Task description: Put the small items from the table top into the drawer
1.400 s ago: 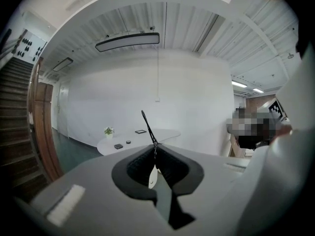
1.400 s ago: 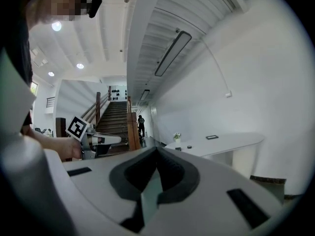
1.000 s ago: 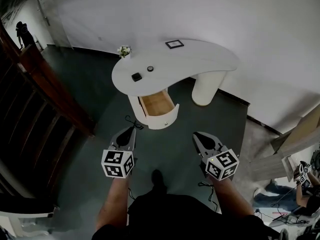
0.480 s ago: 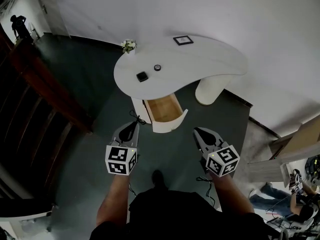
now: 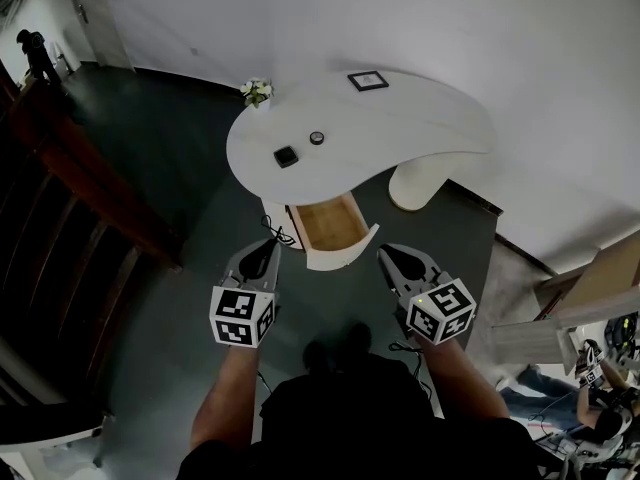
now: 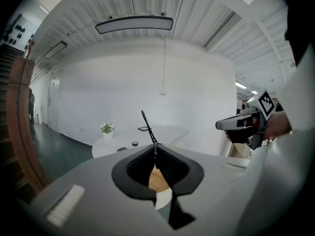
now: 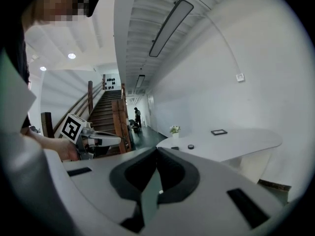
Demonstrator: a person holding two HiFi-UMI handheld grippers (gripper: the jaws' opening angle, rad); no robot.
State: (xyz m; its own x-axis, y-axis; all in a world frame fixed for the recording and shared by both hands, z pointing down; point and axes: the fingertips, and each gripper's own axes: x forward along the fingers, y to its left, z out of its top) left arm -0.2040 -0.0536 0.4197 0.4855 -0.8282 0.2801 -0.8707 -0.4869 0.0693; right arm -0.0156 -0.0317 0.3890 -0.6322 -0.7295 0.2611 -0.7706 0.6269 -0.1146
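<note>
Square item [image 5: 286,155] on table [image 5: 420,128]; well beyond left gripper [image 5: 267,249], right gripper [image 5: 386,254]

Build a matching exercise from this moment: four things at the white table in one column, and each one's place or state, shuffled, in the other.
Things:
1. drawer
2. square black item
3. picture frame
4. potted plant

Places or states:
A. standing at the far left edge of the table top
B. pulled open below the table top, wooden inside showing
C. lying flat on the far side of the table top
D. near the front edge, beside the small round item

Pairs: 1-B, 2-D, 3-C, 4-A
</note>
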